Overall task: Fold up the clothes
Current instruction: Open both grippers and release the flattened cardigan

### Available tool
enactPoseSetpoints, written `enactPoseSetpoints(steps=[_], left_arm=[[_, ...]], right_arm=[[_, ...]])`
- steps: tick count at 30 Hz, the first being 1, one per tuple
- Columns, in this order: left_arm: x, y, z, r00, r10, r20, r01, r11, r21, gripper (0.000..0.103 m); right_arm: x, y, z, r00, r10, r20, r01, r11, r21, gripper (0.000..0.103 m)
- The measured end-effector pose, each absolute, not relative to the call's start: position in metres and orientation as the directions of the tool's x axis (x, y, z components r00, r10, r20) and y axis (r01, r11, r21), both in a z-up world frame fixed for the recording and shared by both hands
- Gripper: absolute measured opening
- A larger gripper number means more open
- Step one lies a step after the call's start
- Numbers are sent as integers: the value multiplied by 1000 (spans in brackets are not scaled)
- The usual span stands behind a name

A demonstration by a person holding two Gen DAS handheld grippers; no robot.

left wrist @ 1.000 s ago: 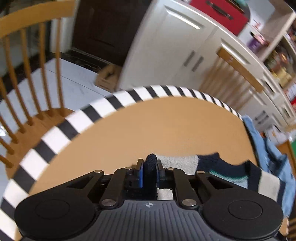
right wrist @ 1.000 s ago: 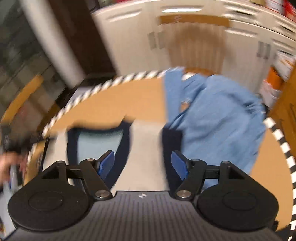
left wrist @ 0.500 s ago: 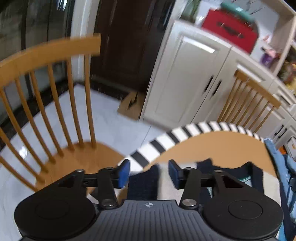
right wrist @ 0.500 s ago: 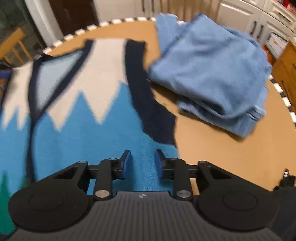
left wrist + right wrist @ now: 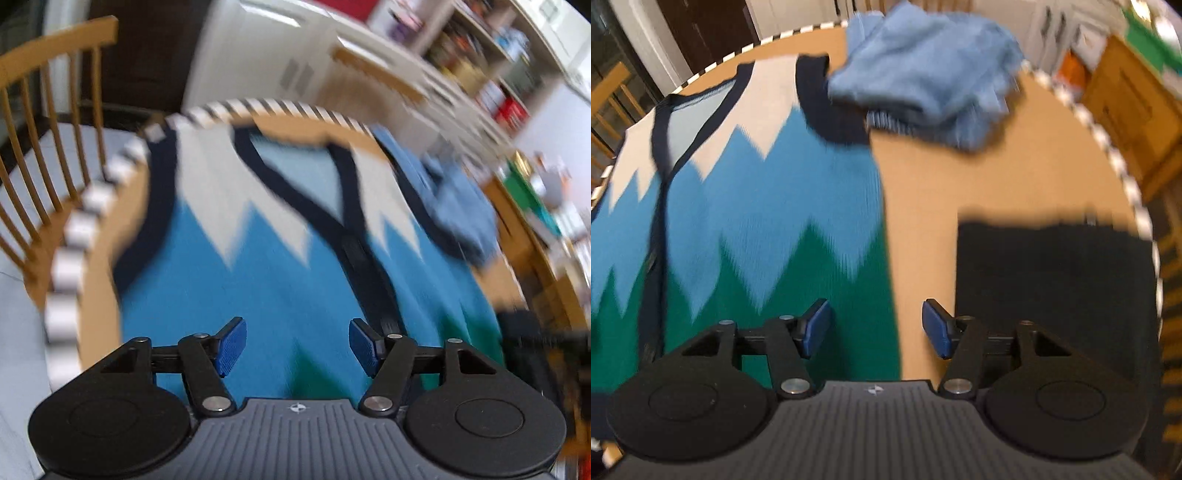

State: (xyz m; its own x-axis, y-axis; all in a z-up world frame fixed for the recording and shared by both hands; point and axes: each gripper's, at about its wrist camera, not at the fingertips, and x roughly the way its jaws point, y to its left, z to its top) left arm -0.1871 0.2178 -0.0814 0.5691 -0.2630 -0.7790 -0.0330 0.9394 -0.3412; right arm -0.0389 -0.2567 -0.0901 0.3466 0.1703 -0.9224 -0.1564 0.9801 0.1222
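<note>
I am holding both my left gripper (image 5: 294,349) and right gripper (image 5: 875,328) spread, empty, over the vest (image 5: 746,206) lying flat ahead. Soft, limp knit; I'd pinch its side hems.

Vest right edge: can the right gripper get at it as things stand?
Probably yes. The right gripper is open, and the vest edge runs between its fingers on bare table. The blue garment and black cloth lie clear.

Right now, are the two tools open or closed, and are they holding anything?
Left tool: open, holding nothing, above the knitted vest.
Right tool: open, holding nothing, over the vest's side edge.
</note>
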Motion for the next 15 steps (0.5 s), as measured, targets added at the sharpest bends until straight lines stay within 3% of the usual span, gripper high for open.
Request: enactPoseSetpoints(steps=[5,9,11,13,15], left_arm=[[-244,181,-107,535,-225,-814,-8,962,-271,64],[-266,172,-116,513,-227,-828,-52,955,-294,64],[-276,167,-118,510,-223,-831,-63,954,-294,64],[-284,164,-124,504,-223,-834,-84,949,-304,65],[-288,162,-125,509,-215,-834,-95,948,-303,65]], right_arm=[[-88,-266,-105,290,148,-945,-152,983,107,57],[-113,-257,-111,280,181,-943,-201,971,127,53],[-119,-248,-111,299,206,-932,-235,962,137,41],[-122,-242,-111,330,179,-927,-247,964,99,16],[-124,-248,-104,351,165,-922,-232,969,86,9]])
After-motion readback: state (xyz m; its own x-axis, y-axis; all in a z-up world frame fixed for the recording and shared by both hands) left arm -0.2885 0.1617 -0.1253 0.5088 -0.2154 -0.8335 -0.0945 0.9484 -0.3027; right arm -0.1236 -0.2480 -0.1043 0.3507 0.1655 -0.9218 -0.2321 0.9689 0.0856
